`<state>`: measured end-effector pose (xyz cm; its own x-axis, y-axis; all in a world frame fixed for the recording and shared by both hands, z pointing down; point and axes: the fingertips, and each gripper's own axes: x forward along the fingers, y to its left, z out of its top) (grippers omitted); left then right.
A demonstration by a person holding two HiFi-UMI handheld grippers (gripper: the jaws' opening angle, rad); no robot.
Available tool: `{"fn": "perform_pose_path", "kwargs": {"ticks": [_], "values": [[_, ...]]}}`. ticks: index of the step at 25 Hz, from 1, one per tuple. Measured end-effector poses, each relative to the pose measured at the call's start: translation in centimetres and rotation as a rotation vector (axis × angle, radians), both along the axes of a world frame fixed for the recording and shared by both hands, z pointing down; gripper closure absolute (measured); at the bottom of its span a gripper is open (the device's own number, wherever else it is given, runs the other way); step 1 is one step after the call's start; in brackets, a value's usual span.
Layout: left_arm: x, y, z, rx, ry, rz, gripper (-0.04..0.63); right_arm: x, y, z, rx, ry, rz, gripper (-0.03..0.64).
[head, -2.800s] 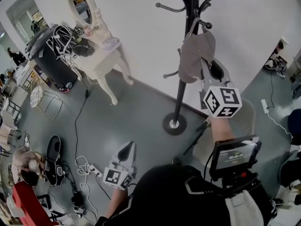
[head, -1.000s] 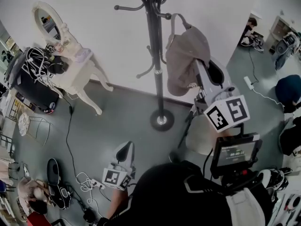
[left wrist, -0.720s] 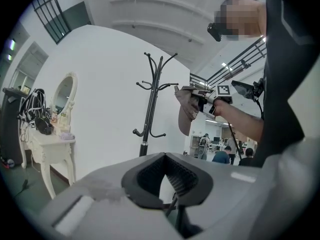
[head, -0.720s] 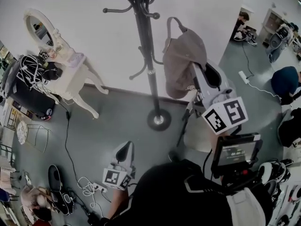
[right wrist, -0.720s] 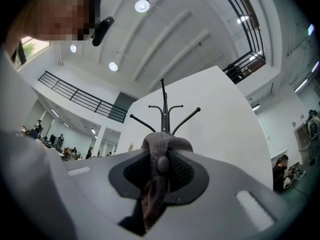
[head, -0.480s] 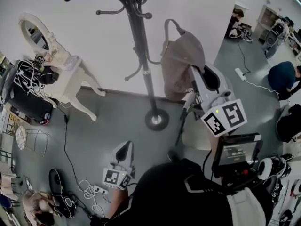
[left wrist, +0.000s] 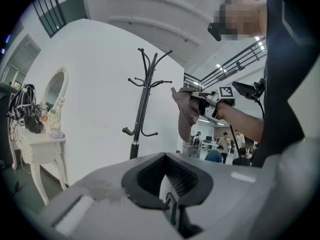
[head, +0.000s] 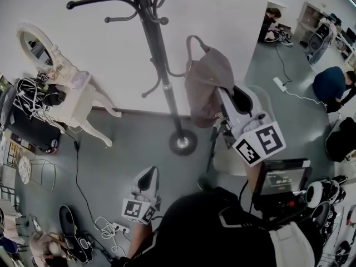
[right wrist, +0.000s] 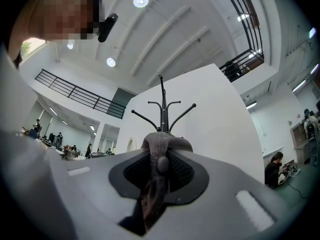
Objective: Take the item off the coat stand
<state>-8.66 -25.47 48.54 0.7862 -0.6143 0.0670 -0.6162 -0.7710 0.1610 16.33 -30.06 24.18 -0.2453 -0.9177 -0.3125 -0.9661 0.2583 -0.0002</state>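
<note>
Grey floor (head: 122,149) below — cap (head: 207,85) hangs lengthwise down from right gripper (head: 223,96).

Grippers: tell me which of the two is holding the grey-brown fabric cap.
The right gripper: its jaws are clamped on the grey-brown fabric cap, which hangs clear of the black metal coat stand. The left gripper has nothing between its jaws.

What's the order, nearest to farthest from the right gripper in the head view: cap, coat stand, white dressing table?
1. cap: clamped in the right gripper, at its tip.
2. coat stand: to the left of the cap, apart from it.
3. dressing table: far left, against the wall.
</note>
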Motion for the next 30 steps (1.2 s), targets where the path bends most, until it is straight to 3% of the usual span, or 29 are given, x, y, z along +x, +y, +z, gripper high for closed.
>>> {"fn": "perform_pose_path", "kwargs": {"ticks": [30], "values": [[0.0,-0.6,0.2,0.004,0.001,-0.006,0.578,-1.5,-1.1,6.8,-0.151,0.064,-0.010,0.552]]}}
